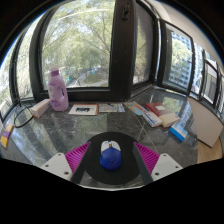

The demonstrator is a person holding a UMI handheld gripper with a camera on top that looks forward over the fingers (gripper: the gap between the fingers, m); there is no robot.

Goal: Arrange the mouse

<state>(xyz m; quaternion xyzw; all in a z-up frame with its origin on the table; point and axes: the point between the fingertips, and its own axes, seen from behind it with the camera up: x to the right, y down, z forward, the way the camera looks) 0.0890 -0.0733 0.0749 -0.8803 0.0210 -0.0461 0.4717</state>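
Holding above the desk (110, 128), the jaws (111, 157) are sitting with a mouse (110, 154) between their magenta pads (77, 156). Blue-and-white mouse, resting on a dark round patch that could be its base or shadow; hard to say which. Pads look close to its flanks, but whether they are actually pressing on it is not resolvable, so grip state: cannot tell.

Scanning left to right across the desk beyond the jaws: a pink bottle (58, 90) standing upright at the left, a pale flat item just beside it; a printed card or booklet (83, 109) lying flat near the middle; then a loose cluster of small boxes (160, 116) and packets at the right, some overlapping. Windows (85, 40) wrapping behind, trees outside.

Judgement on the step: the mouse appears to be in carry or about to be set down. Doing it well would mean keeping the mouse level, choosing a bare stretch of desk between the booklet and the box cluster, lowering until the underside seats fully, then easing the pads apart evenly so it does not skew.

Hard to make out: the mouse's rear half and any cable are being cut off below; the surface directly under it is hidden; labels on the boxes are unreadable.
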